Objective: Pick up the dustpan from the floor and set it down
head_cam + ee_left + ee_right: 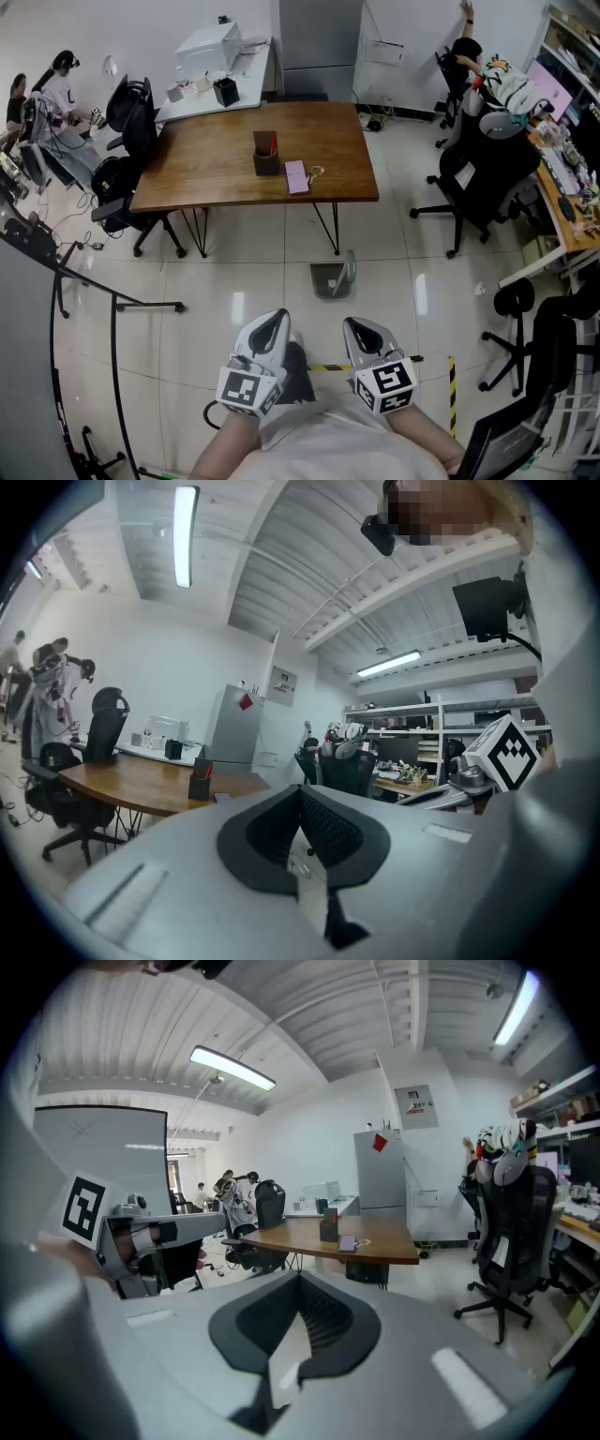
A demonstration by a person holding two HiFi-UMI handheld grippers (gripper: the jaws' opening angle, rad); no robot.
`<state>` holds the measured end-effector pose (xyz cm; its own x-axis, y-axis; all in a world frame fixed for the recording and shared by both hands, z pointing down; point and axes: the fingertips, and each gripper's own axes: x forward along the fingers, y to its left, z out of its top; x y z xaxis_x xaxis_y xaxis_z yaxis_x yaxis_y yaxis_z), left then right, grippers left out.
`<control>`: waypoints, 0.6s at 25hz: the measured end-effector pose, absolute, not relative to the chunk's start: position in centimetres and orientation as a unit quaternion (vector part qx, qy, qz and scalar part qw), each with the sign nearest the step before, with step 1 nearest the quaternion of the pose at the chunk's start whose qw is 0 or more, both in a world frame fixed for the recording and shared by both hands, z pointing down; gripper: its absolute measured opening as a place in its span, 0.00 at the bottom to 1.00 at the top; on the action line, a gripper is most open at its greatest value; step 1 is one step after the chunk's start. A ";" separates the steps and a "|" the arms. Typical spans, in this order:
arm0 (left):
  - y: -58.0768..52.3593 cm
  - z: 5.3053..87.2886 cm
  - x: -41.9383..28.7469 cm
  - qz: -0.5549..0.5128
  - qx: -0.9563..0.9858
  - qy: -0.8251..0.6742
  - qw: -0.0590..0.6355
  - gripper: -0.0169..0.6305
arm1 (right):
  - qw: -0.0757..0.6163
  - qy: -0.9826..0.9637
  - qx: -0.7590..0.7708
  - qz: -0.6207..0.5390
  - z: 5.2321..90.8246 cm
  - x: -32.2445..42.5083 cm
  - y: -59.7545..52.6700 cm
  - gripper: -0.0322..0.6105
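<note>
Grey dustpan (pixel 333 278) resting on glossy tiled floor (pixel 234 272), just in front of the wooden table (pixel 206 159), well apart from both grippers. Left gripper (pixel 274 321) and right gripper (pixel 362 328) held side by side close to the body, each with jaws pressed together, nothing between them. On the tabletop, a brown pen holder (pixel 266 155) beside a flat pink item (pixel 297 176). Black office chair (pixel 487 178) off to the right.

Tiled floor (pixel 394 309) bears the dustpan (pixel 333 279) near the wooden table (pixel 216 159)
</note>
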<state>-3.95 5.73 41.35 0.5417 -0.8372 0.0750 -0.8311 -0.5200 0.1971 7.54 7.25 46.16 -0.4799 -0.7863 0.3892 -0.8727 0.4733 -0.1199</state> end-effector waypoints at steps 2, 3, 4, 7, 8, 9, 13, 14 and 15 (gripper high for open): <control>2.7 41.9 -4.7 -0.015 0.874 -0.474 0.105 0.05 | 0.141 -0.834 0.509 0.157 46.7 7.6 3.9 0.05; 1.1 42.0 -5.2 -0.016 0.875 -0.473 0.106 0.05 | 0.141 -0.828 0.518 0.160 46.8 7.5 2.1 0.05; -0.5 42.2 -5.8 -0.016 0.875 -0.473 0.106 0.05 | 0.141 -0.823 0.526 0.162 46.9 7.2 0.3 0.05; -5.8 42.1 -7.7 -0.019 0.878 -0.467 0.108 0.05 | 0.132 -0.809 0.546 0.170 46.0 5.9 -5.7 0.05; -7.4 41.8 -8.1 -0.022 0.880 -0.462 0.107 0.05 | 0.127 -0.804 0.555 0.171 45.4 5.7 -7.5 0.05; -8.9 41.5 -8.5 -0.025 0.883 -0.457 0.105 0.05 | 0.124 -0.797 0.565 0.171 45.0 5.6 -9.1 0.05; -14.0 40.9 -9.9 -0.031 0.884 -0.451 0.115 0.05 | 0.138 -0.765 0.602 0.180 45.5 6.9 -13.1 0.05; -14.8 41.0 -10.1 -0.032 0.884 -0.451 0.119 0.05 | 0.145 -0.759 0.607 0.185 45.8 7.3 -13.5 0.05; -15.3 41.1 -10.3 -0.032 0.885 -0.450 0.120 0.05 | 0.150 -0.754 0.610 0.189 46.1 7.6 -13.8 0.05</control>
